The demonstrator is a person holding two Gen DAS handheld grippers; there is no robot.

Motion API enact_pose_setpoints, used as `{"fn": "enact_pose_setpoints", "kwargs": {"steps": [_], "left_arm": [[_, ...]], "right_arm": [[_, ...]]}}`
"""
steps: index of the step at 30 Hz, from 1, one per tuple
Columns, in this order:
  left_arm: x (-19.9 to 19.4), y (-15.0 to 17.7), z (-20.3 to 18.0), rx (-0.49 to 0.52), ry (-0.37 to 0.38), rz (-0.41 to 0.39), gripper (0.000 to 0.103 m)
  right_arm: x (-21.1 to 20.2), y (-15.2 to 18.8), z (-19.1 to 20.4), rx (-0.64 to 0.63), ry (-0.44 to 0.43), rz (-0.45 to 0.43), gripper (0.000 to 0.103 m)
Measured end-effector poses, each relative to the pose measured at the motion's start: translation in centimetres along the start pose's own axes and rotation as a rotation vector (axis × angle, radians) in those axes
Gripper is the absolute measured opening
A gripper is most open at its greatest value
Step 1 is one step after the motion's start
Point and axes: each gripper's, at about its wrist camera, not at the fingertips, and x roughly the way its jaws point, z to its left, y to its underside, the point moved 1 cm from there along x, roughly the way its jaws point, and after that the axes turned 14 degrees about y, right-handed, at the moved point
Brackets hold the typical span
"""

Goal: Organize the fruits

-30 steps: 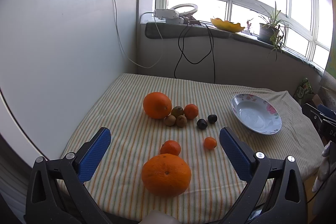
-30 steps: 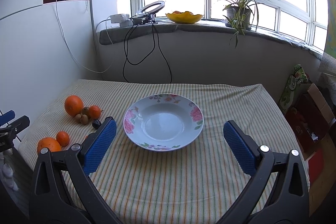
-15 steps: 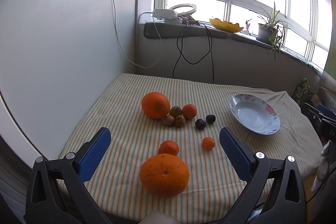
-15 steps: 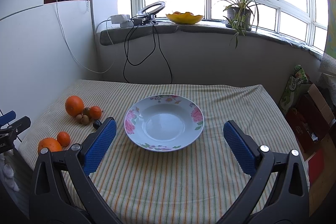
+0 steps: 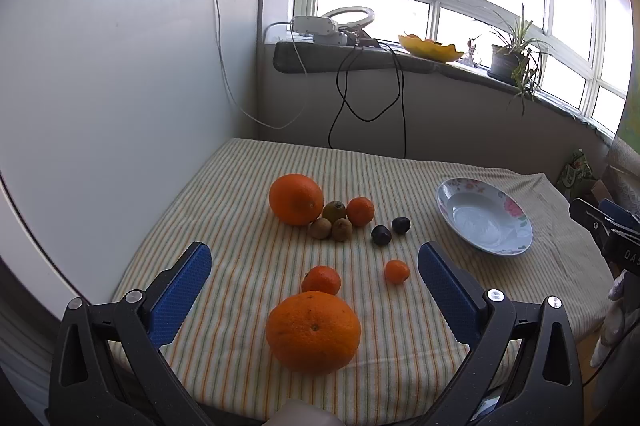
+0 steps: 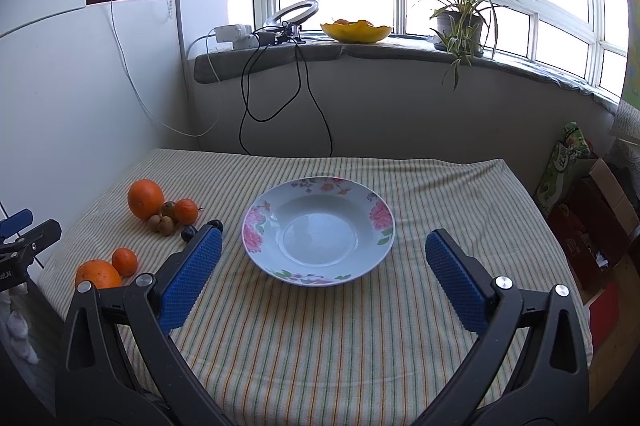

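My left gripper [image 5: 314,268] is open above the table's near edge, its blue pads either side of a big orange [image 5: 313,332] and a small mandarin [image 5: 321,280]. Further off lie a tiny mandarin [image 5: 397,271], two dark plums [image 5: 381,235], three kiwis [image 5: 334,222], another mandarin [image 5: 360,211] and a second big orange [image 5: 296,199]. An empty floral plate [image 6: 319,235] sits mid-table, straight ahead of my open right gripper [image 6: 320,264], which holds nothing. The same fruit group [image 6: 160,208] shows at the left in the right wrist view.
A striped cloth [image 6: 320,326] covers the table. A white panel [image 5: 120,86] stands along its left side. The windowsill behind holds a yellow bowl [image 6: 356,31], a potted plant [image 6: 460,22], a ring light and dangling cables [image 6: 280,98]. Boxes [image 6: 592,218] crowd the floor at right.
Both grippers have barely drifted; the left view shifted slightly, so the fruit sits a touch lower left. Nothing was grasped or moved.
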Motion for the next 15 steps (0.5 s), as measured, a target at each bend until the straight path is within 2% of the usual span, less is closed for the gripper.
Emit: {"fn": "enact_pose_setpoints", "kwargs": {"steps": [15], "left_arm": [[-0.5,0.1,1.2,-0.026,0.010,0.006,0.102]], "right_arm": [[-0.1,-0.2,1.6,-0.028,-0.034,0.000,0.103]]}}
